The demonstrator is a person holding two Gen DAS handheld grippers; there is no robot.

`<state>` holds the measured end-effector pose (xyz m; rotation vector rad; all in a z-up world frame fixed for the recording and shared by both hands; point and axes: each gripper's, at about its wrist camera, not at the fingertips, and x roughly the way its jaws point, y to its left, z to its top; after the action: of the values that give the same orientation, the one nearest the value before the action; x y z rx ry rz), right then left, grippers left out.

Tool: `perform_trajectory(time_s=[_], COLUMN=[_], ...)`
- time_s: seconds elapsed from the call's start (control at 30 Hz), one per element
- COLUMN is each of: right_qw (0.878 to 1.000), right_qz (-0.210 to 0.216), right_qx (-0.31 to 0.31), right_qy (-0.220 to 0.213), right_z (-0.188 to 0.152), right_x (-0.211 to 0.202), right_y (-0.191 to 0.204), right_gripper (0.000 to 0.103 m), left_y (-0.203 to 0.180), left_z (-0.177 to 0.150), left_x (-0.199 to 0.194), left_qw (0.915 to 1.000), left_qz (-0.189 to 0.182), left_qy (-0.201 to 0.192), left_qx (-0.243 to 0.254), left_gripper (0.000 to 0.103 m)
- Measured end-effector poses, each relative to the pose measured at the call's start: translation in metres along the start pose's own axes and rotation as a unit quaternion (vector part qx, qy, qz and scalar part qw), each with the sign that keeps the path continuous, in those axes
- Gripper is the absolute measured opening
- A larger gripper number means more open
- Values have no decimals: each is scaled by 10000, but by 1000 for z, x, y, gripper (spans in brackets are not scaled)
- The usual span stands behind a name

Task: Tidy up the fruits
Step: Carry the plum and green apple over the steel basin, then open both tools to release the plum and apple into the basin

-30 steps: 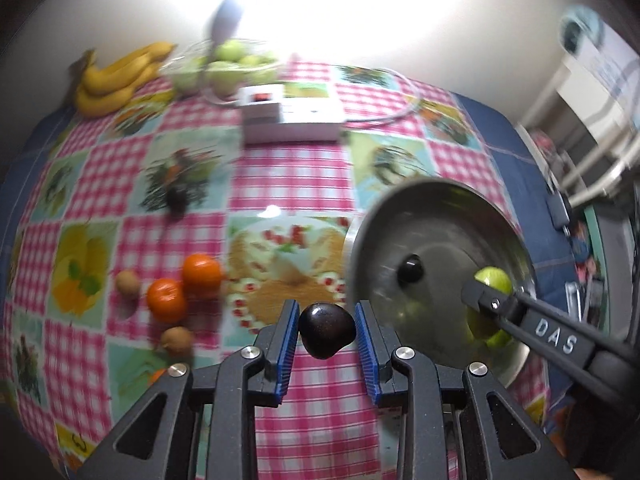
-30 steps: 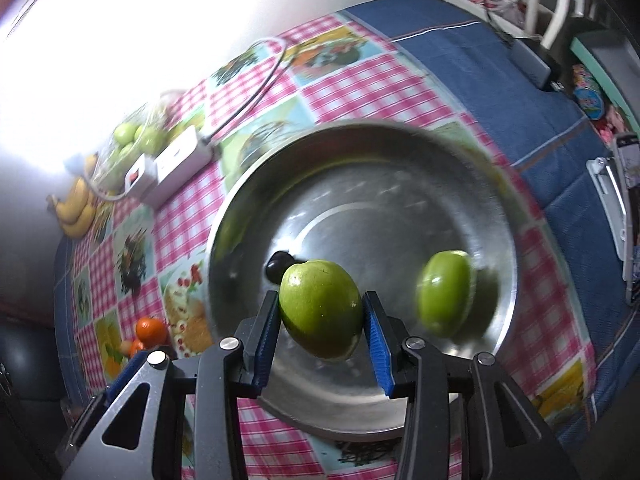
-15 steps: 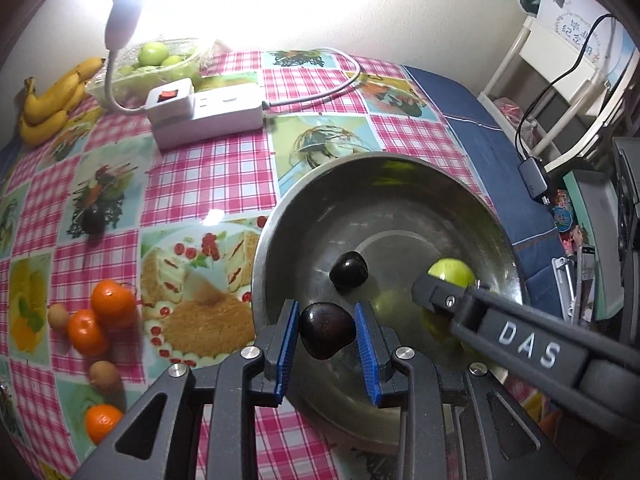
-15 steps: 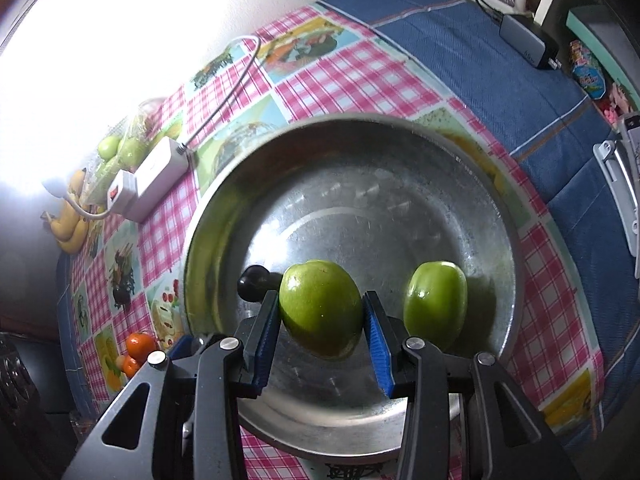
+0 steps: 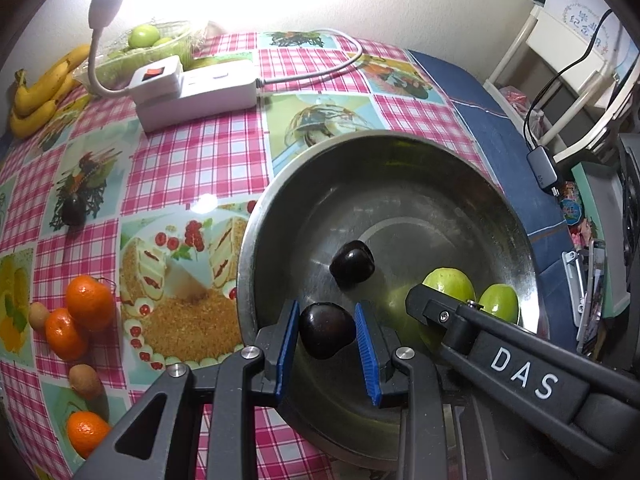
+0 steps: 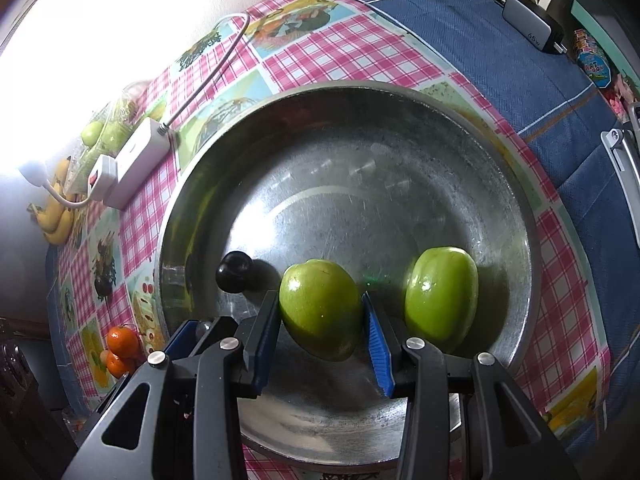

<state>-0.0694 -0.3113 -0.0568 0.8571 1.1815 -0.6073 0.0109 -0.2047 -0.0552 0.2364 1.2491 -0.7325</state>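
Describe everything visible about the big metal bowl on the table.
The metal bowl is wide, round and shallow, dull scratched steel with a flat base ring, upright on the checked tablecloth beside the blue cloth. Inside lie a loose green fruit and a loose dark plum. Over its near side, the left tongs hold a second plum and the right tongs a second green fruit.

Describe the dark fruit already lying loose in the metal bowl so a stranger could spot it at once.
Find the big steel bowl on the pink checked tablecloth. On its floor, left of the two green fruits, lies a small glossy near-black fruit. Unlike its dark twin, clamped in the left gripper over the near rim, it rests free.
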Motion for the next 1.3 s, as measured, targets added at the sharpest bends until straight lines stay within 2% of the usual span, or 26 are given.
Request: perform_trajectory(time_s=[0.9, 1.0, 1.07, 1.3], right_qw=[9997, 9995, 9994, 9985], right_qz=[-214, -234, -235, -209], right_qx=[-113, -199, -238, -276], right_qy=[43, -40, -107, -435], right_z=[2, 3, 4, 5], right_x=[-3, -7, -10, -30], right_y=[5, 9, 11, 13], right_gripper=[46, 48, 51, 52], left_y=[-1, -3, -4, -1], left_z=[0, 1, 1, 5], left_x=[9, 4, 0, -16], left_qw=[9998, 9998, 9999, 9997], left_qz=[-96, -128, -139, -224], left_qy=[197, 135, 77, -58], left_qx=[-10, 21, 38, -65], left_gripper=[34, 42, 51, 53])
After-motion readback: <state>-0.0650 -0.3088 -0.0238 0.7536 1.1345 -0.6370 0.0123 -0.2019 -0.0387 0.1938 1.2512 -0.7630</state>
